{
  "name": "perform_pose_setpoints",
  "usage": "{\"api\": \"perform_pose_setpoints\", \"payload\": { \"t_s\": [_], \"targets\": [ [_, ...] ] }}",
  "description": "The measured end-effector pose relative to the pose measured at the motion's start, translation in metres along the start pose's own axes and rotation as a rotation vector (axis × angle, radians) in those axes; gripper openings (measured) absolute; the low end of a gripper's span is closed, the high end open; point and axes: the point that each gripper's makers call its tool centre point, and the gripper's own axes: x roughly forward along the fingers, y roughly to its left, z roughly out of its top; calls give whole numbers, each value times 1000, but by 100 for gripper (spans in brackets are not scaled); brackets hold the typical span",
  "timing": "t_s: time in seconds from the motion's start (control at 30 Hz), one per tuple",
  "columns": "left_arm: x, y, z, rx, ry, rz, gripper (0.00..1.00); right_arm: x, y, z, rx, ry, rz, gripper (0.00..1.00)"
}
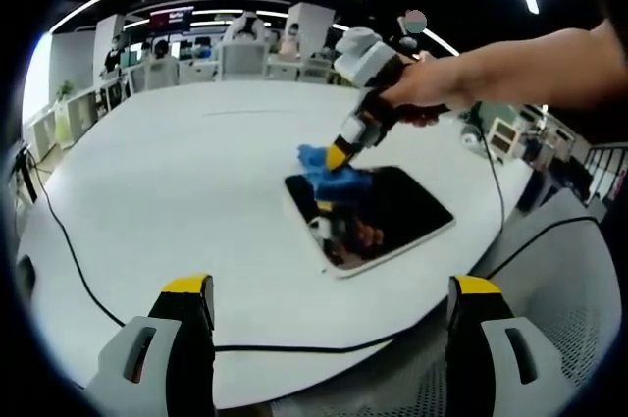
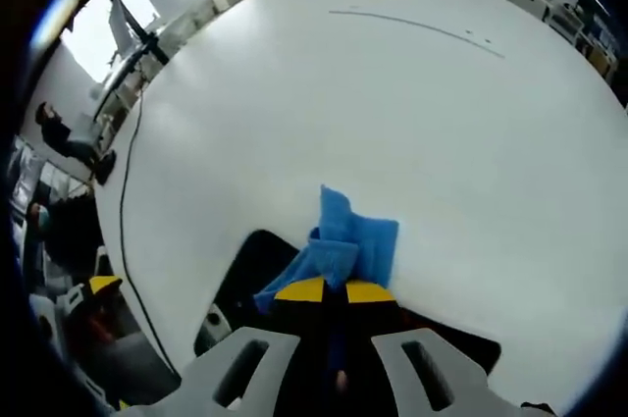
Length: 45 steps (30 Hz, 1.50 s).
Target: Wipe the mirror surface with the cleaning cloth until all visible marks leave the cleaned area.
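The mirror, a dark rectangle with a pale rim, lies flat on the white table, toward its near right part in the left gripper view. The blue cloth sits bunched on the mirror's far left corner, spilling partly onto the table. The right tongs come down on it from the upper right, held by a person's hand, and their 2 yellow tips are closed together on the cloth. In the right gripper view the cloth fans out beyond those tongs, over the mirror's edge. The left tongs stand apart with nothing between them, near the table's close edge and well short of the mirror. A black cable curves across the table's left side.
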Motion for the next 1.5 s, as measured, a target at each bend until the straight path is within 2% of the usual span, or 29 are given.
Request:
{"api": "perform_pose_setpoints", "payload": {
  "t_s": [0.1, 0.2, 0.37, 0.5, 0.83, 1.17, 1.43, 1.5],
  "targets": [
    [0, 0, 0, -2, 1, 0, 99, -1, 2, -1, -3, 0, -11, 0],
    [0, 0, 5, -14, -30, -4, 100, -3, 3, -3, -7, -6, -16, 0],
    [0, -1, 4, -8, -20, -1, 100, 0, 3, -2, -34, -29, -37, 0],
    [0, 1, 3, -8, -18, 12, 100, -2, 6, -8, -10, -44, -47, 0],
    [0, 0, 0, 2, 5, 9, 100, -3, 21, -34, 43, -32, -3, 0],
    [-1, 1, -2, 5, 13, 21, 100, -12, 40, -61, 22, -43, 11, 0],
    [-1, 3, 3, 16, -20, 25, 100, -17, 49, -79, 31, -49, 36, 0],
    [-2, 9, 6, 1, -42, 54, 100, -18, 52, -83, 44, -43, 45, 0]
  ]
}}
